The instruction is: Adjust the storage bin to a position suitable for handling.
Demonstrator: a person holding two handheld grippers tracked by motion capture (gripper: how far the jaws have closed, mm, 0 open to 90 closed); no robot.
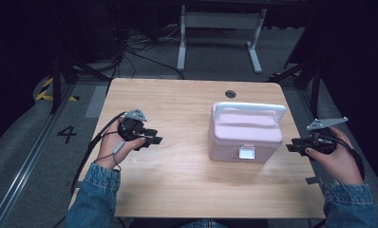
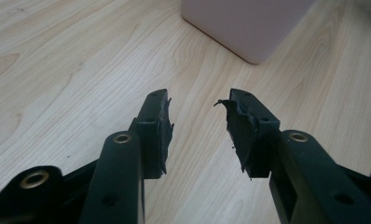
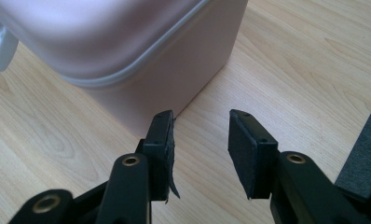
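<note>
A pink lidded box (image 1: 244,134) with a white handle and a white front latch (image 1: 246,153) stands right of the table's middle. To its left, my left gripper (image 1: 155,140) hovers over bare wood, open, nothing between its jaws; a corner of the box (image 2: 249,25) lies ahead of it in the left gripper view. My right gripper (image 1: 291,147) is close to the box's right side, open and holding nothing. In the right gripper view the box (image 3: 141,51) looms just beyond the left pad (image 3: 162,144), apart from it.
The light wooden table (image 1: 177,175) has a round cable hole (image 1: 230,93) at the back. Dark floor and a white desk frame (image 1: 220,33) lie beyond it. The table's right edge (image 3: 360,154) runs close to my right gripper.
</note>
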